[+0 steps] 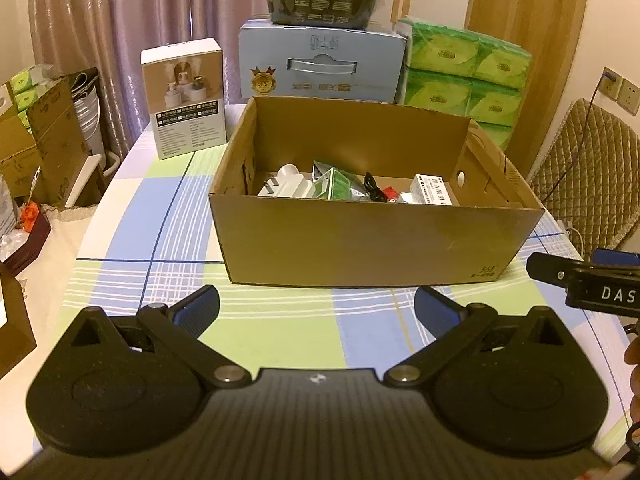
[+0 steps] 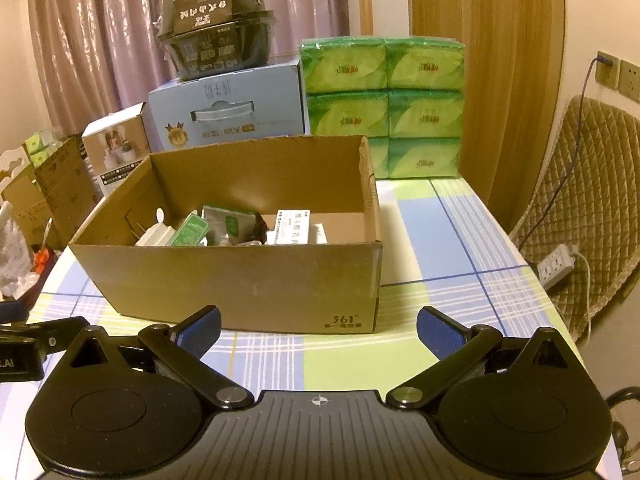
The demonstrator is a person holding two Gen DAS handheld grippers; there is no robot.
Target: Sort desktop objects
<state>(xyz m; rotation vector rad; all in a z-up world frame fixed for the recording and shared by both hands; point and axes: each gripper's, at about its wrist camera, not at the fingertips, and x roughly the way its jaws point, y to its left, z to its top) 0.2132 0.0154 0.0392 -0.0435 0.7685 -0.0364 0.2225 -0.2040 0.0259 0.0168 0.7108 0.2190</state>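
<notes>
Two blue-padded fingers of the left gripper (image 1: 316,312) stand wide apart at the bottom of the left wrist view, holding nothing, above the checked tablecloth (image 1: 132,208). Just beyond them, at frame centre, sits the cardboard box (image 1: 360,244), with a white plug (image 1: 286,186), green packets (image 1: 338,184), a black cable (image 1: 372,188) and a white carton (image 1: 434,190) inside. The right gripper's tip pokes in at the right edge. In the right wrist view, the right gripper (image 2: 318,330) is likewise spread and empty at the bottom, the box (image 2: 240,284) close ahead, slightly left of centre; green tissue packs (image 2: 384,108) stand behind it at upper right.
</notes>
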